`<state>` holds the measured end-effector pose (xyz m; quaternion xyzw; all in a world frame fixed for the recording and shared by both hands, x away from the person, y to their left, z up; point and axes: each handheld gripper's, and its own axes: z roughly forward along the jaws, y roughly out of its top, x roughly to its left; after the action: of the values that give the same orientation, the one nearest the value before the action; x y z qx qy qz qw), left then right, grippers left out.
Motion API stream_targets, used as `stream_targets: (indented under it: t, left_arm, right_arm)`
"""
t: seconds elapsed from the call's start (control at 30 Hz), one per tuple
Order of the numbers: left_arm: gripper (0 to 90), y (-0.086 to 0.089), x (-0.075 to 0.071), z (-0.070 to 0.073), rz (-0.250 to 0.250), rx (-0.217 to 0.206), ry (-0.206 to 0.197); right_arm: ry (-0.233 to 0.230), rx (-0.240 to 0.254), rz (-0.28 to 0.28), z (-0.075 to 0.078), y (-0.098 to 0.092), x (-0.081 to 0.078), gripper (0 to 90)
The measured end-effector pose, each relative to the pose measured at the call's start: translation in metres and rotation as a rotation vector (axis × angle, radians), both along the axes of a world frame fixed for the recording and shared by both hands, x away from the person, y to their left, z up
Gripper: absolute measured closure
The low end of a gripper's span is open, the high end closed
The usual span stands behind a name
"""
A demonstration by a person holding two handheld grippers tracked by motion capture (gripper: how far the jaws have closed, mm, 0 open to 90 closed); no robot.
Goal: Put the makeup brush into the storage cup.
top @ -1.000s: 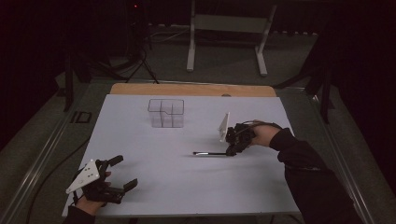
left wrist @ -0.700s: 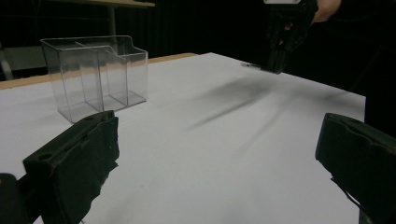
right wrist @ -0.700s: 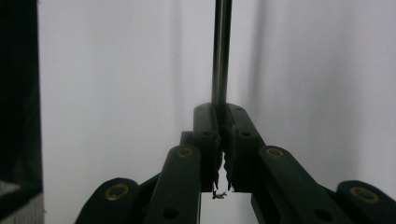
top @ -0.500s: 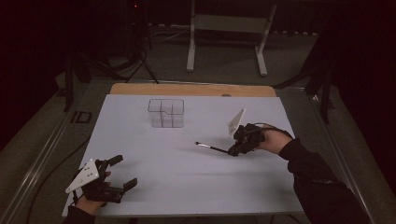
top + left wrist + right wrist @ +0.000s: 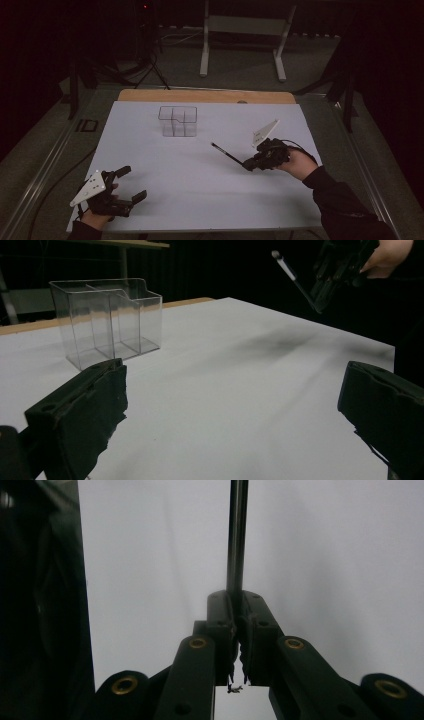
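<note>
Pen up in my right gripper, heading for the clear box

My right gripper (image 5: 248, 164) has its fingers clamped on the pen's (image 5: 226, 153) lower end; the pen hangs above the surface (image 5: 200, 200), tip slanting toward ten o'clock, with the box (image 5: 178, 121) well apart in that same direction. To do this well I'd keep the clamp firm, raise the pen above the box rim, tip it nearer upright over one compartment, then let go only once the tip is inside — a thin shaft can pivot between the fingers. My left gripper (image 5: 130, 184) rests at seven o'clock, fingers apart, holding nothing. Against a second ago, the pen lay flat on the surface — now it is lifted and angled up, the right hand shifted toward three o'clock.
</note>
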<state>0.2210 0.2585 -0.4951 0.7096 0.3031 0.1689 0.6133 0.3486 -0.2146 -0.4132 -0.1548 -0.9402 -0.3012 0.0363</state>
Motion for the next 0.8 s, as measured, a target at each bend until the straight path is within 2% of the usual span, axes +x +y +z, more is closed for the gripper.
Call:
stream_targets:
  t: [0.03,0.07,0.13,0.17,0.2,0.23,0.27,0.43,0.5,0.57,0.63,0.67,0.7,0.73,0.8]
  left_arm:
    - [1.1,0.000,0.000,0.000,0.002,0.000,0.000]
    - [1.1,0.000,0.000,0.000,0.002,0.000,0.000]
    - [1.1,0.000,0.000,0.000,0.004,-0.002,0.000]
    - [1.1,0.000,0.000,0.000,0.004,-0.002,0.000]
    - [1.1,0.000,0.000,0.000,0.004,-0.002,0.000]
    - [1.1,0.000,0.000,0.000,0.005,-0.001,-0.001]
    - [1.1,0.000,0.000,0.000,0.006,0.001,0.000]
    - [1.1,0.000,0.000,0.000,0.008,0.001,0.001]
    - [1.1,0.000,0.000,0.000,0.008,0.000,0.002]
    - [1.1,0.001,0.000,0.000,0.008,-0.001,0.003]
    - [1.1,0.001,0.000,0.001,0.010,0.008,-0.003]
    - [1.1,0.001,0.000,0.002,0.011,0.007,-0.005]
    - [1.1,0.001,-0.001,0.003,0.011,0.006,-0.007]
    - [1.1,0.001,-0.001,0.003,0.011,0.006,-0.009]
    - [1.1,0.000,-0.001,0.004,0.011,0.007,-0.012]
  right_arm:
    - [0.007,0.023,-0.034,0.000,-0.002,0.000,84.1]
    - [0.009,0.098,-0.140,0.001,-0.008,-0.002,84.0]
    - [-0.009,0.131,-0.196,0.002,-0.011,-0.004,84.0]
    - [-0.009,0.131,-0.196,0.002,-0.011,-0.004,84.0]
    - [-0.016,0.143,-0.230,0.002,-0.013,-0.006,84.1]
    - [-0.016,0.143,-0.230,0.002,-0.013,-0.006,84.1]
    - [-0.018,0.203,-0.302,-0.001,-0.017,-0.012,84.0]
    - [-0.036,0.230,-0.321,-0.006,-0.016,-0.022,84.0]
    - [-0.040,0.277,-0.349,-0.010,-0.015,-0.029,84.0]
    - [-0.036,0.292,-0.360,-0.012,-0.015,-0.031,84.0]
    - [-0.053,0.294,-0.389,-0.015,-0.014,-0.037,84.0]
    - [-0.042,0.302,-0.420,-0.019,-0.013,-0.041,84.0]
    - [-0.042,0.302,-0.420,-0.019,-0.013,-0.041,84.0]
    - [-0.018,0.301,-0.451,-0.022,-0.012,-0.045,84.0]
    - [-0.022,0.301,-0.460,-0.023,-0.012,-0.048,84.0]
